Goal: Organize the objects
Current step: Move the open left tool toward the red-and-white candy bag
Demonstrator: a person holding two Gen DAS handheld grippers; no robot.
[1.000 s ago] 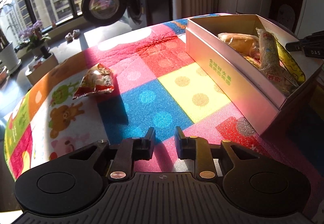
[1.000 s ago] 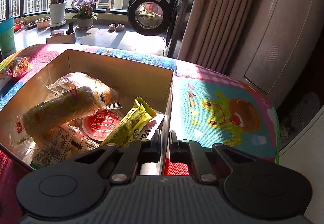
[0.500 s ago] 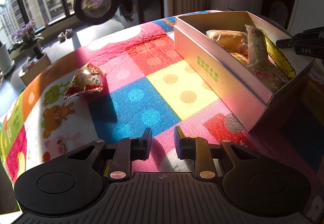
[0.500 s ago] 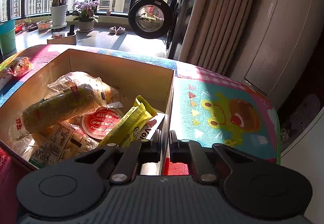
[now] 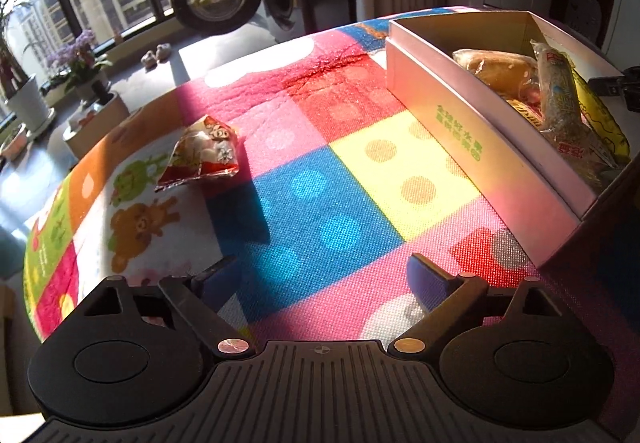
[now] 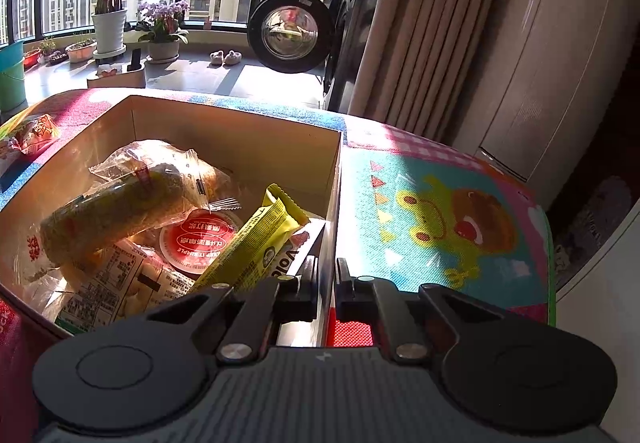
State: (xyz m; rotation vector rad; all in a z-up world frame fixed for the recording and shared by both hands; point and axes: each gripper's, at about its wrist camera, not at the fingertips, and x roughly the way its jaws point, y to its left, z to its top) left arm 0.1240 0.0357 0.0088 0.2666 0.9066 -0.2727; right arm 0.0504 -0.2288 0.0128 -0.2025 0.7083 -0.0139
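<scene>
Fingers of the left gripper (image 5: pixel 320 275) spread wide, empty; red snack packet (image 5: pixel 202 153) lies centre-left on the mat (image 5: pixel 332 227). Right gripper (image 6: pixel 327 283) apparently pinches the box (image 6: pixel 334 199) wall, lower centre.

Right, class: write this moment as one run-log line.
left tongs: open, empty, above mat | right tongs: shut on box wall | red snack packet: on mat, outside box

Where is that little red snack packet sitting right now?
The red snack packet lies alone on the colourful mat, left of the cardboard box and ahead of the open left gripper; the right wrist view catches it at far left.
</scene>
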